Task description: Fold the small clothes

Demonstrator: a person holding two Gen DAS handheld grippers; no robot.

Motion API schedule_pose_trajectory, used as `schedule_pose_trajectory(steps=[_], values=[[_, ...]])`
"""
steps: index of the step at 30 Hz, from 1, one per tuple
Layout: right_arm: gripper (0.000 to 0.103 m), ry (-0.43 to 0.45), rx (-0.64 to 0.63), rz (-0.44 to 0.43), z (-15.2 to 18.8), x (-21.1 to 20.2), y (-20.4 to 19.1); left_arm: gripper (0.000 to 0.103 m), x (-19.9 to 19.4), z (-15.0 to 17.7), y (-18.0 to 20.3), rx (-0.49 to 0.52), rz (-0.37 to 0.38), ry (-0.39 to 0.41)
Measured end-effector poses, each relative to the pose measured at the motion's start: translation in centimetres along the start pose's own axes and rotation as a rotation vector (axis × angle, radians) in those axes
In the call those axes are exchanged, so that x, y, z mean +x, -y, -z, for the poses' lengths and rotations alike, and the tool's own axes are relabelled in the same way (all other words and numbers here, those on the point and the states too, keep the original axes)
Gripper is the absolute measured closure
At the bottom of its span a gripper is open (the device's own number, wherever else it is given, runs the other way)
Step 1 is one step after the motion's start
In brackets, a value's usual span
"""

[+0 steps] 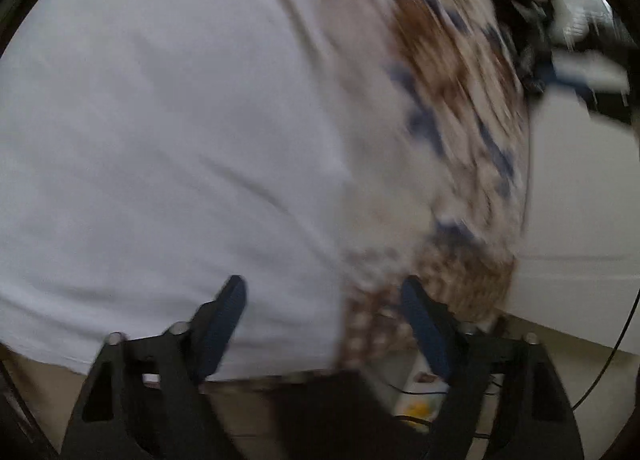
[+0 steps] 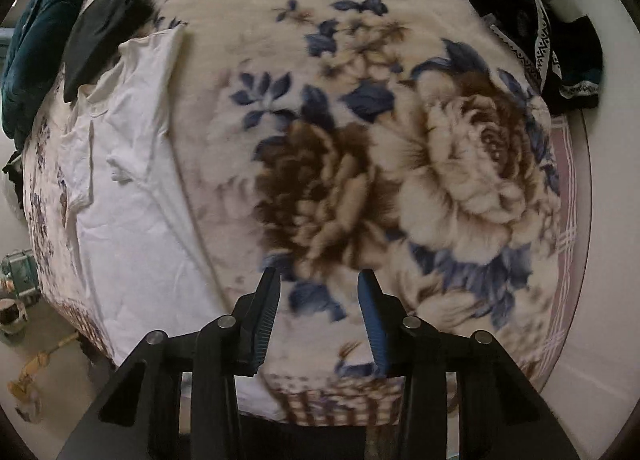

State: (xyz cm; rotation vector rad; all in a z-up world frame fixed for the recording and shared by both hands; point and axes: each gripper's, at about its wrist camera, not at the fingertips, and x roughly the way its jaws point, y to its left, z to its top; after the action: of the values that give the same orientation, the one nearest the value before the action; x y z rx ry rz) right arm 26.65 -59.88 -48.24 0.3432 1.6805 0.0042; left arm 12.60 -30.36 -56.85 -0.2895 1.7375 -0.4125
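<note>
A white shirt [image 2: 128,187] lies spread flat on the left side of a floral blanket [image 2: 360,147]. In the left wrist view the same white shirt [image 1: 160,139] fills most of the blurred frame. My left gripper [image 1: 324,292] is open and empty, just above the shirt's near edge. My right gripper [image 2: 320,280] is open and empty, over the blanket's brown flower, to the right of the shirt.
A dark garment [image 2: 104,23] and a teal cloth [image 2: 36,47] lie past the shirt at the far left. A pile of black patterned clothes [image 2: 540,27] sits at the far right. The floor [image 2: 36,372] with small objects is at the lower left.
</note>
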Motion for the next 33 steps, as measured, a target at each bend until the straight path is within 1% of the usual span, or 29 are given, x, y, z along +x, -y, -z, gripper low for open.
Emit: schedule_pose_trajectory(steps=[1, 2, 3, 4, 6, 8, 9, 10, 11, 12, 14, 15, 16, 18, 19, 20, 21, 23, 24, 27, 28, 29, 30, 31, 32, 33], values=[[0.051, 0.000, -0.006, -0.008, -0.5, 0.4, -0.4, 0.040, 1.6, 0.5, 0.9, 0.012, -0.012, -0.011], [0.047, 0.008, -0.017, -0.023, -1.3, 0.7, -0.3, 0.064, 3.2, 0.9, 1.3, 0.018, -0.028, -0.024], [0.047, 0.013, -0.030, -0.052, -2.3, 1.2, -0.4, 0.098, 4.6, 1.1, 1.5, 0.017, -0.044, -0.039], [0.047, 0.013, -0.038, -0.073, -3.1, 1.8, -0.9, 0.103, 6.0, 1.3, 1.4, 0.001, -0.070, -0.049], [0.047, 0.029, -0.056, -0.130, -5.5, 3.0, -1.8, 0.103, 5.8, 1.4, 1.1, -0.021, -0.063, 0.005], [0.047, 0.054, -0.068, -0.207, -9.0, 4.4, -3.6, 0.103, 3.9, 1.3, 1.0, -0.026, -0.075, 0.084], [0.047, 0.059, -0.071, -0.235, -10.2, 4.9, -4.3, 0.103, 3.2, 1.3, 1.0, -0.024, -0.086, 0.112], [0.047, 0.060, -0.069, -0.275, -11.8, 5.7, -5.3, 0.103, 1.7, 1.1, 0.9, -0.027, -0.097, 0.157], [0.047, 0.060, -0.051, -0.320, -14.1, 6.7, -6.7, 0.103, 0.9, 1.1, 0.6, -0.037, -0.099, 0.182], [0.047, 0.055, -0.037, -0.346, -15.3, 7.3, -7.4, 0.103, -0.1, 0.9, 0.3, -0.049, -0.100, 0.204], [0.047, 0.028, 0.023, -0.414, -18.8, 9.3, -9.7, 0.103, -2.4, 0.7, -0.8, -0.077, -0.106, 0.252], [0.047, 0.026, 0.034, -0.422, -19.7, 9.7, -10.5, 0.103, -3.6, 0.7, -1.6, -0.096, -0.105, 0.276], [0.047, 0.006, 0.040, -0.430, -21.2, 10.6, -11.9, 0.103, -4.2, 0.8, -2.0, -0.105, -0.109, 0.288], [0.047, -0.020, 0.056, -0.420, -22.6, 11.7, -13.6, 0.103, -5.8, 1.6, -3.0, -0.126, -0.117, 0.320], [0.050, -0.026, 0.062, -0.409, -23.1, 12.0, -14.5, 0.103, -6.6, 1.8, -4.0, -0.153, -0.108, 0.333], [0.066, -0.020, 0.054, -0.405, -23.5, 12.1, -15.5, 0.103, -7.1, 2.1, -4.4, -0.170, -0.097, 0.335], [0.078, -0.021, 0.037, -0.385, -23.7, 12.1, -16.4, 0.103, -7.4, 2.2, -4.9, -0.184, -0.092, 0.334], [0.078, -0.032, -0.026, -0.323, -23.6, 11.8, -18.7, 0.103, -7.4, 2.6, -6.0, -0.202, -0.073, 0.324], [0.078, -0.042, -0.047, -0.305, -23.5, 11.7, -19.5, 0.103, -7.3, 2.6, -6.1, -0.216, -0.046, 0.334], [0.078, -0.064, -0.081, -0.249, -23.0, 11.3, -20.9, 0.103, -7.0, 3.1, -6.8, -0.234, -0.016, 0.330], [0.077, -0.095, -0.097, -0.222, -22.8, 11.3, -21.1, 0.103, -7.2, 3.2, -7.2, -0.257, 0.005, 0.344], [0.071, -0.136, -0.123, -0.212, -22.4, 11.1, -21.3, 0.103, -7.6, 3.3, -7.6, -0.265, 0.034, 0.356], [0.061, -0.157, -0.147, -0.209, -21.8, 10.7, -21.2, 0.102, -7.7, 3.1, -7.7, -0.259, 0.050, 0.359], [0.055, -0.173, -0.169, -0.198, -21.2, 10.0, -21.1, 0.100, -7.5, 2.7, -7.6, -0.246, 0.045, 0.348], [0.043, -0.185, -0.186, -0.179, -20.3, 9.1, -20.5, 0.094, -7.2, 2.3, -7.6, -0.238, 0.038, 0.335], [0.039, -0.191, -0.198, -0.169, -19.5, 8.3, -19.9, 0.085, -6.7, 1.8, -7.6, -0.228, 0.052, 0.319]])
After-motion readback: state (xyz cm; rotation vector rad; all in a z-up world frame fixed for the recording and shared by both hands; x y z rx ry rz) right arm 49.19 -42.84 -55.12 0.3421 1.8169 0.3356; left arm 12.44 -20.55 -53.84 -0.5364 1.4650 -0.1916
